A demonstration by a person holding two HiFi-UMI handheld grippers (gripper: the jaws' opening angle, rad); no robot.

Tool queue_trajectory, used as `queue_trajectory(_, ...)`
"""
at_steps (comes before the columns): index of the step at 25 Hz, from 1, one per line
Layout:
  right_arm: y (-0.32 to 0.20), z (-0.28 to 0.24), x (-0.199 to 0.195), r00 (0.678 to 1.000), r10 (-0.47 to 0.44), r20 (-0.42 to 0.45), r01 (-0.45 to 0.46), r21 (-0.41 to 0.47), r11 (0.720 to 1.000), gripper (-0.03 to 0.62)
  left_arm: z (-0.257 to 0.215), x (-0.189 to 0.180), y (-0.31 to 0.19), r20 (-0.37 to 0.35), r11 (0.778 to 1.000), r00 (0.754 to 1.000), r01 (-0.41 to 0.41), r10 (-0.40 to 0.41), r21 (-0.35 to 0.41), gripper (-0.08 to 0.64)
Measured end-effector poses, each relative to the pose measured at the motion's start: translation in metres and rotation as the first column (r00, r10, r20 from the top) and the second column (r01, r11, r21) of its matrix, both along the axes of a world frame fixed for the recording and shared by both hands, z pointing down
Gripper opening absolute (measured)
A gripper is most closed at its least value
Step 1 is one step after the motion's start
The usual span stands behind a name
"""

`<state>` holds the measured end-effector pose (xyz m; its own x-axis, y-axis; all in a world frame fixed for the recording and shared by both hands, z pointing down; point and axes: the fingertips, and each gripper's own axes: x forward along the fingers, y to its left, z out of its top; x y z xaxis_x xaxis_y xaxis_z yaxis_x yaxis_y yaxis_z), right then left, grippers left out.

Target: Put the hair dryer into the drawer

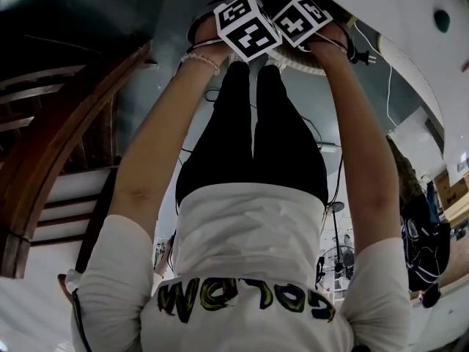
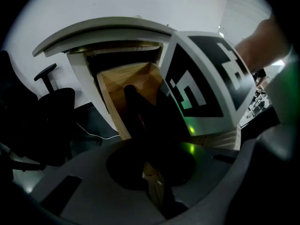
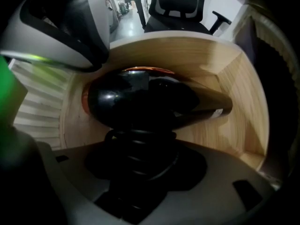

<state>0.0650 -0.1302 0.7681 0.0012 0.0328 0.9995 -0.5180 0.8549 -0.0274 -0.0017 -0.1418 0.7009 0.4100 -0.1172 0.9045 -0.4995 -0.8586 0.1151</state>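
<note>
The black hair dryer [image 3: 140, 102], with an orange ring at its rear, hangs crosswise inside the open wooden drawer [image 3: 234, 78]. Its handle, wrapped in coiled cord [image 3: 140, 149], runs down between the jaws of my right gripper [image 3: 140, 172], which is shut on it. In the left gripper view the drawer [image 2: 117, 78] stands open under a white desk top [image 2: 103, 27]. A long dark part of the dryer [image 2: 138, 111] rises from the jaws of my left gripper [image 2: 152, 172], which grip it. In the head view, both marker cubes [image 1: 248, 26] [image 1: 300, 19] sit side by side.
The right gripper's marker cube [image 2: 201, 83] crowds the left gripper view. The left gripper's body [image 3: 61, 27] hangs over the drawer's left side. A black office chair [image 2: 51, 107] and a white cable [image 2: 93, 132] on the floor are left of the drawer. Another chair [image 3: 176, 8] stands beyond.
</note>
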Motion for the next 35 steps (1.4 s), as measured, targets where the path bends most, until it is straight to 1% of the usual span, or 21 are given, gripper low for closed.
queue_trajectory(4,0.001,0.002,-0.002,1.000,0.002,-0.013,-0.002,-0.009,1.000,0.270,0.000,-0.001,0.001,0.000,1.000,1.000,0.005,-0.005,-0.008,0.037)
queue_trajectory(7,0.000,0.001,-0.002,1.000,0.016,-0.010,-0.016,-0.013,1.000,0.279,-0.002,-0.001,-0.001,0.005,1.000,1.000,0.008,-0.008,0.001,0.037)
queue_trajectory(10,-0.002,-0.008,0.000,1.000,0.017,0.004,-0.017,0.016,1.000,0.305,-0.008,-0.004,-0.003,0.006,0.999,1.000,0.021,-0.021,0.026,0.035)
queue_trajectory(13,-0.004,-0.025,0.002,0.999,0.032,0.035,-0.033,0.040,0.999,0.308,-0.021,-0.011,-0.006,0.002,0.997,0.999,0.049,-0.050,0.057,0.037)
queue_trajectory(16,0.004,-0.049,0.007,0.995,0.061,0.074,-0.064,0.034,0.997,0.307,-0.045,-0.018,-0.003,-0.014,0.992,0.994,0.106,-0.105,0.073,0.035)
queue_trajectory(18,0.019,-0.069,0.011,0.989,0.102,0.111,-0.103,0.003,0.995,0.302,-0.068,-0.020,0.003,-0.038,0.986,0.988,0.149,-0.146,0.077,0.032)
queue_trajectory(19,0.025,-0.081,0.012,0.984,0.119,0.134,-0.120,-0.001,0.993,0.288,-0.082,-0.021,0.006,-0.055,0.982,0.985,0.170,-0.166,0.082,0.029)
queue_trajectory(21,0.023,-0.112,0.010,0.970,0.131,0.204,-0.143,0.047,0.989,0.233,-0.111,-0.025,0.007,-0.106,0.970,0.972,0.221,-0.210,0.101,0.020)
queue_trajectory(23,0.014,-0.149,0.007,0.943,0.157,0.293,-0.198,0.115,0.973,0.184,-0.144,-0.026,0.004,-0.192,0.952,0.947,0.283,-0.258,0.120,0.015)
queue_trajectory(25,0.005,-0.197,0.010,0.902,0.186,0.389,-0.277,0.190,0.942,0.143,-0.187,-0.024,0.002,-0.297,0.928,0.908,0.347,-0.296,0.136,0.012)
queue_trajectory(28,0.001,-0.284,0.023,0.840,0.207,0.501,-0.389,0.291,0.874,0.092,-0.263,-0.017,0.005,-0.450,0.889,0.835,0.426,-0.315,0.169,0.012)
queue_trajectory(29,0.002,-0.315,0.027,0.814,0.204,0.544,-0.427,0.321,0.845,0.080,-0.290,-0.013,0.008,-0.498,0.876,0.810,0.447,-0.309,0.183,0.012)
queue_trajectory(30,0.002,-0.346,0.030,0.782,0.192,0.593,-0.467,0.352,0.811,0.066,-0.316,-0.009,0.012,-0.542,0.864,0.786,0.463,-0.297,0.199,0.012)
queue_trajectory(32,0.006,-0.407,0.032,0.714,0.145,0.685,-0.541,0.408,0.735,0.059,-0.369,-0.003,0.022,-0.618,0.839,0.743,0.488,-0.256,0.239,0.012)
queue_trajectory(33,0.010,-0.436,0.032,0.688,0.117,0.717,-0.568,0.430,0.702,0.054,-0.394,0.000,0.027,-0.646,0.828,0.727,0.497,-0.233,0.261,0.012)
queue_trajectory(35,0.021,-0.490,0.030,0.645,0.057,0.762,-0.605,0.463,0.647,0.049,-0.439,0.002,0.040,-0.682,0.806,0.706,0.508,-0.189,0.303,0.012)
